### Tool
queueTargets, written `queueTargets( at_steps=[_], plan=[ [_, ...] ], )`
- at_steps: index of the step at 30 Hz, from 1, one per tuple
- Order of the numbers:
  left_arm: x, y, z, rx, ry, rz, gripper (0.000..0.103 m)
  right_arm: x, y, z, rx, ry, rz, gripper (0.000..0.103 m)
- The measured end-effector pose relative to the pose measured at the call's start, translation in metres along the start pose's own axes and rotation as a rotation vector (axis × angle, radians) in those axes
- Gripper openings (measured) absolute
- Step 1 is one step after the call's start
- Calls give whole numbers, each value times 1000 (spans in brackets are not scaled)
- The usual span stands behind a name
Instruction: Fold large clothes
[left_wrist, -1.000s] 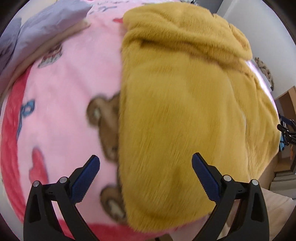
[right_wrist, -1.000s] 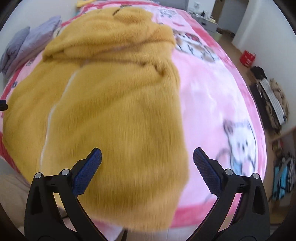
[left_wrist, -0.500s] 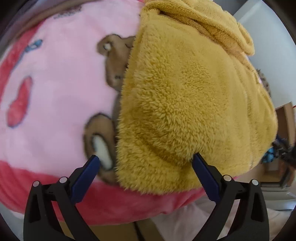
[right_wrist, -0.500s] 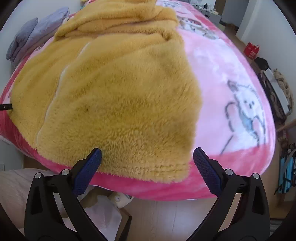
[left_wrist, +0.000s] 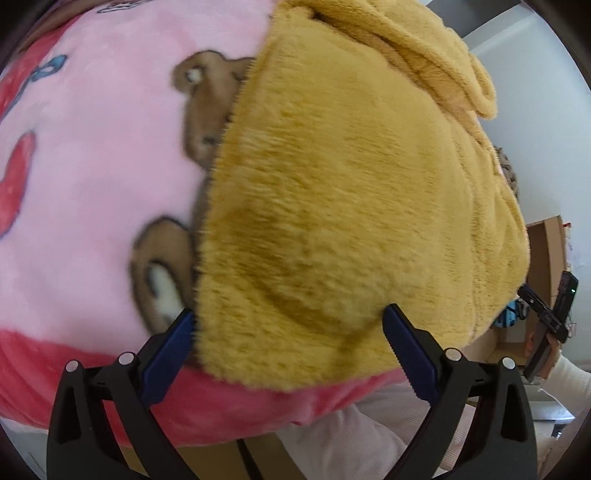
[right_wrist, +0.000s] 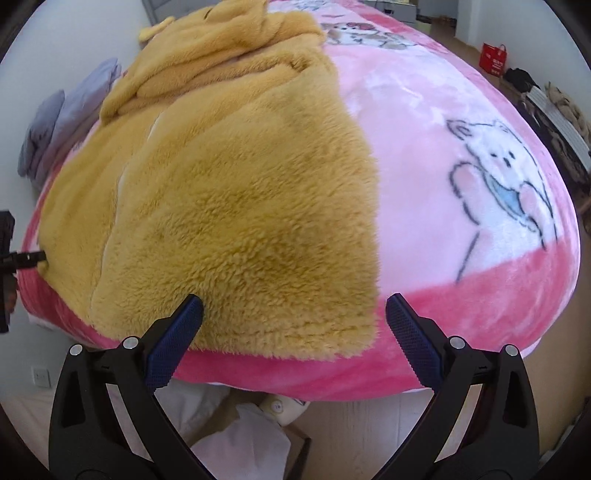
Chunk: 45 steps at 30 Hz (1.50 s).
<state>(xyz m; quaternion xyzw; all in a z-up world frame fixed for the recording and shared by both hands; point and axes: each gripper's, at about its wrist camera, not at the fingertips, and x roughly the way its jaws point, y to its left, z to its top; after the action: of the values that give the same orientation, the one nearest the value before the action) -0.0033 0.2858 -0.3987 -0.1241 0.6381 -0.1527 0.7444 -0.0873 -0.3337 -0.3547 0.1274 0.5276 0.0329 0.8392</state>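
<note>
— Where was the garment?

— The mustard fleece garment (right_wrist: 229, 192) lay spread on the pink cartoon blanket (right_wrist: 461, 110) over the bed, its hem at the near red border; a folded part was bunched at the far end.

— And the grippers?

— The left gripper (left_wrist: 291, 332) had its jaws wide apart astride the hem's left corner, gripping nothing; the right gripper (right_wrist: 293, 325) was just as wide at the right corner, one finger (right_wrist: 177, 339) against the pile.

— Anything else?

— Grey bedding (right_wrist: 62, 122) lay at the far left.
</note>
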Motion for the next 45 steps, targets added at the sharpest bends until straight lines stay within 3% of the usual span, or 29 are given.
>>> queueTargets(
  at_steps=[7, 10, 13, 14, 15, 16, 18, 21, 25, 29, 33, 38, 43, 45],
  plan=[
    [17, -8, 0, -24, 9, 10, 90, 14, -18, -4, 83, 39, 47, 95],
    [16, -2, -1, -63, 2, 4, 82, 30, -18, -8, 126, 92, 82, 95],
    [12, -3, -3, -53, 2, 20, 55, 36, -17, -8, 176, 94, 74, 95],
    [10, -5, -5, -51, 6, 2, 39, 35, -15, -7, 169, 89, 83, 90],
    [8, -8, -6, -58, 18, -25, 32, 33, -13, -5, 158, 90, 90, 73],
    [7, -12, -6, -59, 21, -26, 30, 30, -10, -3, 152, 101, 100, 65],
    [5, -22, -7, -50, 18, -17, 25, 25, -6, -1, 155, 127, 143, 28],
    [-9, -30, -6, -124, -22, -32, 23, 12, 4, 9, 150, 160, 131, 19],
    [-35, -40, -3, -159, -63, 1, 23, -26, 23, 35, 115, 103, 153, 13],
    [-72, -57, 8, -154, -117, 34, 22, -66, 47, 71, 16, 55, 118, 10],
    [-121, -78, 44, -142, -209, 75, 21, -113, 60, 119, 0, -45, 72, 10],
    [-177, -101, 124, -61, -337, 89, 21, -151, 78, 187, -10, -179, -2, 10],
    [-195, -110, 209, -24, -447, 61, 21, -151, 90, 257, -57, -275, -82, 10],
    [-195, -117, 241, -41, -506, 75, 21, -147, 90, 290, -59, -338, -73, 10]
  ],
)
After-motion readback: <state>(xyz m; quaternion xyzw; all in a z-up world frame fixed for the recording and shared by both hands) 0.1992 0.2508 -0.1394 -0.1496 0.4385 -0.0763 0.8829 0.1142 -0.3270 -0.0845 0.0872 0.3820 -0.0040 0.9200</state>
